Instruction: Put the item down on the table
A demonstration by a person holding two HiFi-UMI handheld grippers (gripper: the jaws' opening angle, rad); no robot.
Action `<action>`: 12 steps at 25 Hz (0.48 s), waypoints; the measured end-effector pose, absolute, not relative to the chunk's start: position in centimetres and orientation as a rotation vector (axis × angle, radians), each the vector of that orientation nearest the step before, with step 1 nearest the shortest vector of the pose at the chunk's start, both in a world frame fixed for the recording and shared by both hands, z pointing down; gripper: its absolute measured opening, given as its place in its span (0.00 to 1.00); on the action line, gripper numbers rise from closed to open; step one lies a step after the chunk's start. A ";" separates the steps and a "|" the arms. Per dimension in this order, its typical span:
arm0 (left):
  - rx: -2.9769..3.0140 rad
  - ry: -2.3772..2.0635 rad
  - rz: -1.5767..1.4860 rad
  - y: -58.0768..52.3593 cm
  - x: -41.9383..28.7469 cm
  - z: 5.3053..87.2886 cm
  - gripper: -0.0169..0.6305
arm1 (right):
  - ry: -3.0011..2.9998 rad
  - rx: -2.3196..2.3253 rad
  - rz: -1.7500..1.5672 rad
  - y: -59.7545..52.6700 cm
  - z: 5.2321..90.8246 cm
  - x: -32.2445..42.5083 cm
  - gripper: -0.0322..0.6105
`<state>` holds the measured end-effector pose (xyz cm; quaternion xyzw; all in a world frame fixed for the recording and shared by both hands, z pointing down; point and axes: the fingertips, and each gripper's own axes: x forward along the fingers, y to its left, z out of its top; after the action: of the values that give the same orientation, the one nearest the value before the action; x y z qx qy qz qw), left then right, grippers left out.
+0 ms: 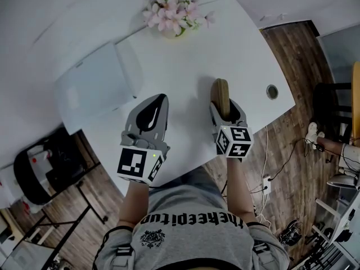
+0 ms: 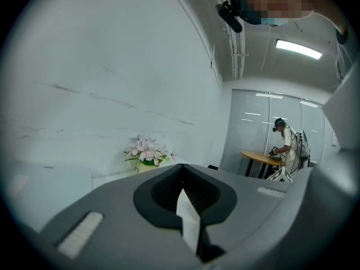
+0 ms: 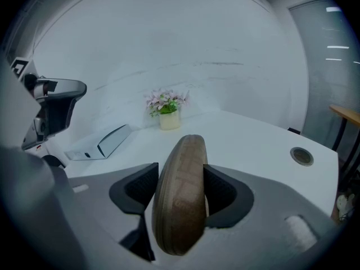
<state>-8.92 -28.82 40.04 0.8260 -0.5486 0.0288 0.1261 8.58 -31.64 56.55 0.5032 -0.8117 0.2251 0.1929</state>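
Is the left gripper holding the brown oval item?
No. The left gripper has its jaws together with nothing between them, while the brown oval item sits clamped in the right gripper.

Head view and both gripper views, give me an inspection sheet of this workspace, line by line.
Surface: white table, with a round grommet hole at its right.
Job's things: brown oval wooden item, on edge in the right claw, over the table; contact unclear.
Clutter: pink flowers in a pot at the far edge; flat white box at left.
Grippers: left claw shut, empty; right claw shut on the item.
Cables: white cable running down to the floor at right.
Surroundings: wood-plank floor; another person in the background.
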 end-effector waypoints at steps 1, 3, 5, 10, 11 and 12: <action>2.404 -1.598 0.086 -28.8 -8.9 40.1 0.05 | -2.278 1.410 0.630 -31.7 56.6 8.5 0.43; 2.405 -1.599 0.087 -28.9 -9.0 40.0 0.05 | -2.276 1.400 0.625 -31.7 56.6 8.4 0.44; 2.407 -1.600 0.085 -28.8 -9.0 40.0 0.05 | -2.272 1.387 0.618 -31.6 56.7 8.3 0.44; 2.404 -1.606 0.091 -28.8 -9.0 40.1 0.05 | -2.258 1.368 0.613 -31.7 56.9 8.1 0.45; 2.405 -1.607 0.092 -28.8 -9.0 40.0 0.05 | -2.254 1.366 0.613 -31.7 56.9 8.1 0.45; 2.405 -1.607 0.093 -28.7 -9.0 40.0 0.05 | -2.251 1.361 0.612 -31.7 56.9 8.1 0.45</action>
<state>-8.96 -28.74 39.98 0.8247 -0.5511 0.0320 0.1232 8.11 -31.68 56.91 0.4918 -0.8132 0.2213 0.2186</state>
